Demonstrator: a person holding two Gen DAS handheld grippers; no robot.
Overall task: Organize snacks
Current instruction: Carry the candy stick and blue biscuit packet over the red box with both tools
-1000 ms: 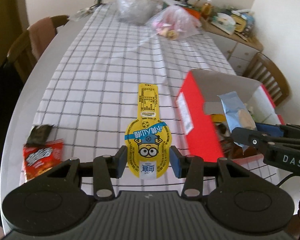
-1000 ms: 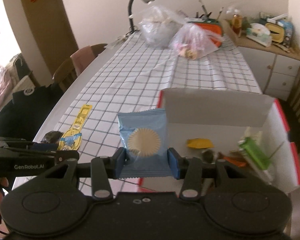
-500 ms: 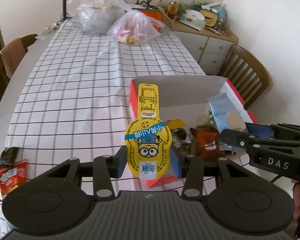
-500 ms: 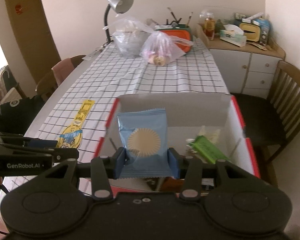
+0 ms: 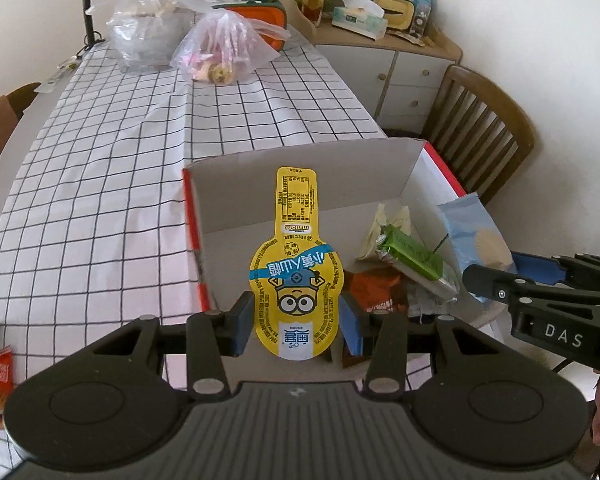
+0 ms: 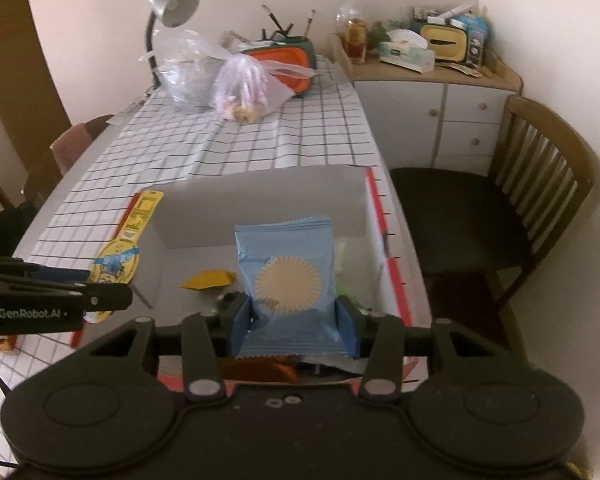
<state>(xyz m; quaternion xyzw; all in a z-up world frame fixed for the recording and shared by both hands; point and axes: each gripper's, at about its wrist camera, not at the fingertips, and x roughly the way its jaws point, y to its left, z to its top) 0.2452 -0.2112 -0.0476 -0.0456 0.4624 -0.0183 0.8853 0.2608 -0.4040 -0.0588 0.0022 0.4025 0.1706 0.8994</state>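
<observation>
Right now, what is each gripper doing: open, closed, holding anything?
Left gripper: closed on the yellow Minion snack pack.
Right gripper: closed on the blue cookie packet.

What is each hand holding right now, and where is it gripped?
The left tongs pinch the yellow packet by its wide lower end. The right tongs pinch the blue packet by its bottom side edges.

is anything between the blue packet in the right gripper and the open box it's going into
Nothing visible. The right gripper holds the blue packet over the open red box, top uncovered. Snacks lie on its floor; a green packet sits below.
</observation>
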